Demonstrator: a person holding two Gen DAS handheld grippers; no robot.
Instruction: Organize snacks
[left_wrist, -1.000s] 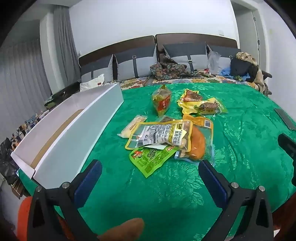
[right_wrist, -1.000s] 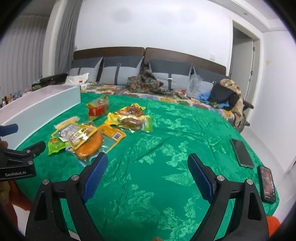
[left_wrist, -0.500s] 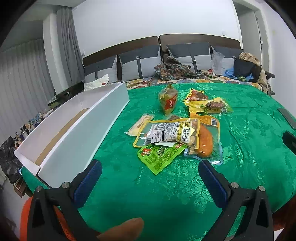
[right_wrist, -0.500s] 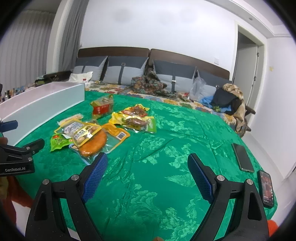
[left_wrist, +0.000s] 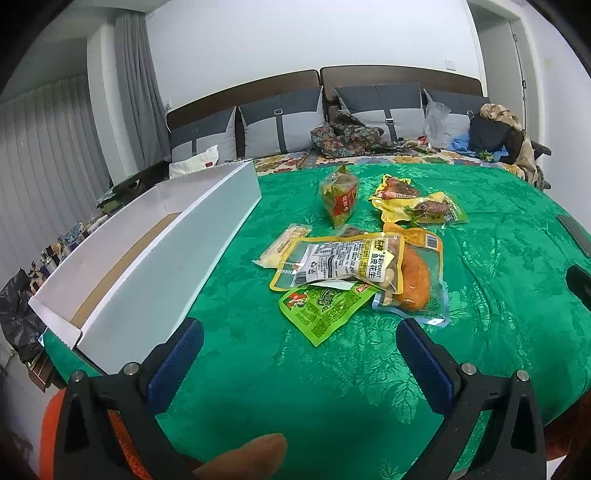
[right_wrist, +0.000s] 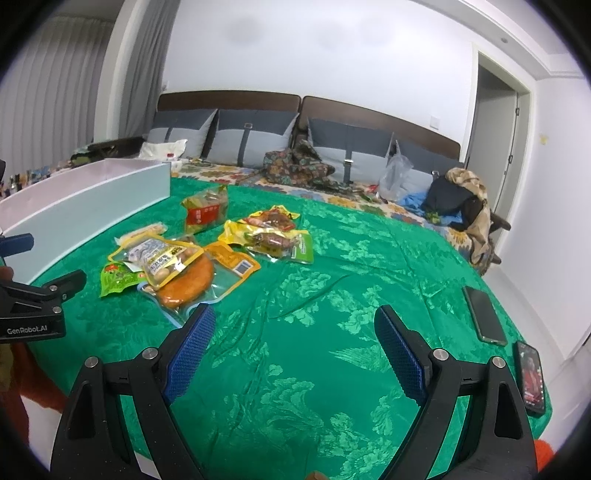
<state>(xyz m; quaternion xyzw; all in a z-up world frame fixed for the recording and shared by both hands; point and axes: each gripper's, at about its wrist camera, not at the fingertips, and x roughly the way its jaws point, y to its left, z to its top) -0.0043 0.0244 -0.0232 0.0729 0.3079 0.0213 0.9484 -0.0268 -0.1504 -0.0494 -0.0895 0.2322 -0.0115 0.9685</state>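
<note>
Sorting looks unstarted: white box (left_wrist: 155, 236) at the bed's left edge shows nothing inside, snack packets (left_wrist: 365, 254) lie heaped mid-bed on the green cover (right_wrist: 332, 332), and left hand-held gripper (left_wrist: 299, 354) and right hand-held gripper (right_wrist: 291, 343) hover spread, empty.

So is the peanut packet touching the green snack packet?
Touching. In the left wrist view the peanut packet lies across the top edge of the green snack packet, overlapping it with no cloth showing between them.
</note>
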